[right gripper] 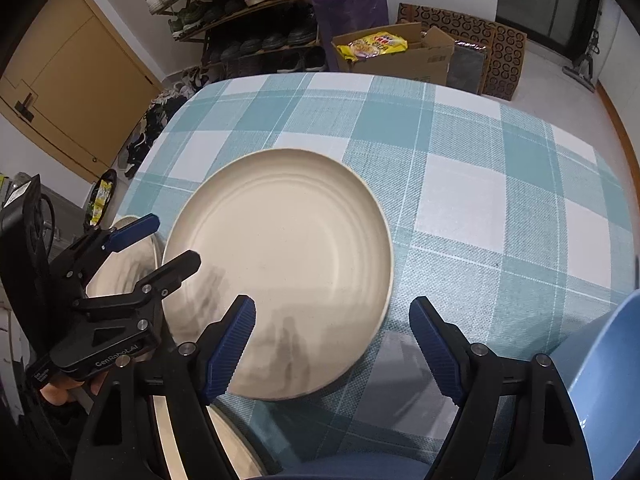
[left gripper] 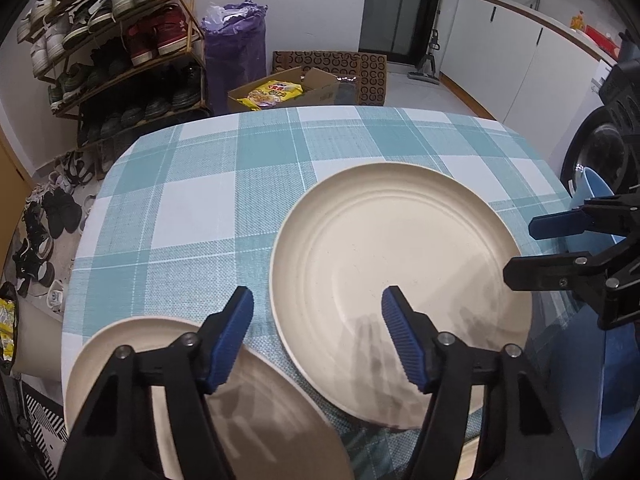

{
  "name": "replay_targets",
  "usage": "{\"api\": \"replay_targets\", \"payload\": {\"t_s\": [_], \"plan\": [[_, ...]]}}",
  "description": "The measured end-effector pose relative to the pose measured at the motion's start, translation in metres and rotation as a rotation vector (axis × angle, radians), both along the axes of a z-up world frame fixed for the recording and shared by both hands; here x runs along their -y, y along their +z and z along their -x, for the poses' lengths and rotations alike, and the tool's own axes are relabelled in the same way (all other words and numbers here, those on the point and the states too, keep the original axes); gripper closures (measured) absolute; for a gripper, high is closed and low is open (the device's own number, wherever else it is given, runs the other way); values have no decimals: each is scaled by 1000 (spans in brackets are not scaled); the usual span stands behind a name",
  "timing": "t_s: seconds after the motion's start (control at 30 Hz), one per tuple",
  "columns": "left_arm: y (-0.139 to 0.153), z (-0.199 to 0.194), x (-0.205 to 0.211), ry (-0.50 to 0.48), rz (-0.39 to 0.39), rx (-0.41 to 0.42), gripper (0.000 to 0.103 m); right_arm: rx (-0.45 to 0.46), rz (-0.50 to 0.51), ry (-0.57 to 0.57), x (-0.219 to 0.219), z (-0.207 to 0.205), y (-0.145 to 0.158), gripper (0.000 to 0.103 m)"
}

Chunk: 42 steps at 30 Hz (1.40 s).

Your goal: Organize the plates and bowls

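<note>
While both grippers hang over it, a teal-and-white checked tablecloth [left gripper: 192,200] carries two cream plates and blue bowls.

Beyond the table at twelve o'clock stand a shoe rack [left gripper: 116,36], a purple bag [left gripper: 236,40] and an open cardboard box [right gripper: 394,62] holding a yellow snack packet [right gripper: 376,46]. In the left wrist view the larger cream plate [left gripper: 400,264] lies empty at centre, a second cream plate [left gripper: 120,356] at seven o'clock, apart from it; a blue bowl [right gripper: 600,376] sits at four o'clock in the right wrist view. The left gripper [left gripper: 318,340] tilts down, fingers apart, straddling the gap between plates, gripping nothing. The right gripper [right gripper: 332,344] spans the larger plate's near rim, fingers apart, not touching.
</note>
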<state>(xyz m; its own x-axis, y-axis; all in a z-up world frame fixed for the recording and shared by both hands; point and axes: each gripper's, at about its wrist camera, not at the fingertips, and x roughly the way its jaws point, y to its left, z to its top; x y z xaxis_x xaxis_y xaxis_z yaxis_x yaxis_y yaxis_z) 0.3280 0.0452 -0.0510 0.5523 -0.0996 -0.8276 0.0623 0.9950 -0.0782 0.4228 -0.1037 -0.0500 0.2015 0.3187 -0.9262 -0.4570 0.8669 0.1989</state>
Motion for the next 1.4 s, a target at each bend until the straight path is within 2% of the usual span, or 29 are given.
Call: {"api": "replay_targets", "payload": {"t_s": [0.13,0.33,0.5,0.57,0.63,0.87,1.17,1.4], "plan": [[-3,0,2,-14,3,-13,44,-18,20,24,-7,1,-6,22],[-6,0,0,-12,6,-25,47,-30,52,14,-7,-3,-16,30],[-10,0,0,-16,5,-31,47,-40,66,-4,-5,-8,-23,46],[-11,0,0,-16,3,-34,48,-43,71,-7,-4,-9,-26,49],[-12,-1,0,-15,7,-37,54,-46,77,-6,-2,-9,-27,53],[-13,-2,3,-25,11,-39,56,-31,101,-13,1,-8,-28,59],[-13,0,-1,-8,9,-29,73,-4,97,-24,10,-6,-26,64],[-10,4,-3,0,36,-13,77,1,82,-45,19,-4,-23,71]]}}
